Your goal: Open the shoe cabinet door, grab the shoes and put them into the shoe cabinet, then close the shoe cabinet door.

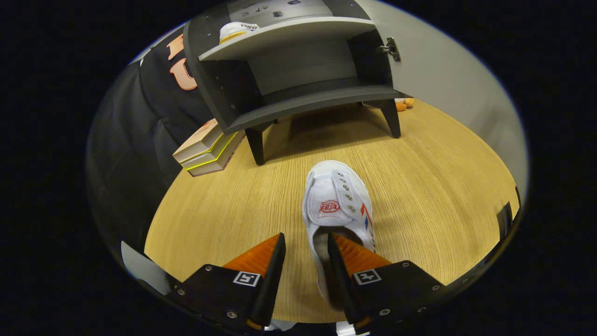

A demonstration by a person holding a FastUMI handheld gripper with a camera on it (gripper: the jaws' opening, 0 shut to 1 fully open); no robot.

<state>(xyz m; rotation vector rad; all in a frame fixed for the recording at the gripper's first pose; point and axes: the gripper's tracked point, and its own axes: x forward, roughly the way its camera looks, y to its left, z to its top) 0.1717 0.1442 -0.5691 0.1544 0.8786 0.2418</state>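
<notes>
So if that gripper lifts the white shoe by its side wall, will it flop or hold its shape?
The white shoe looks like soft canvas, so the wall would probably bend. It is small, so likely light. The gripper is open, one finger inside the shoe's opening; a one-wall hold may let the toe sag.

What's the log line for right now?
door: open | shoe: on floor | gripper: open, straddling shoe's side | second shoe: on upper shelf

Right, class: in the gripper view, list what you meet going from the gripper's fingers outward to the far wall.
gripper, open around the shoe's heel side → white shoe → bare wooden floor → open shoe cabinet → second shoe on its upper shelf
</notes>
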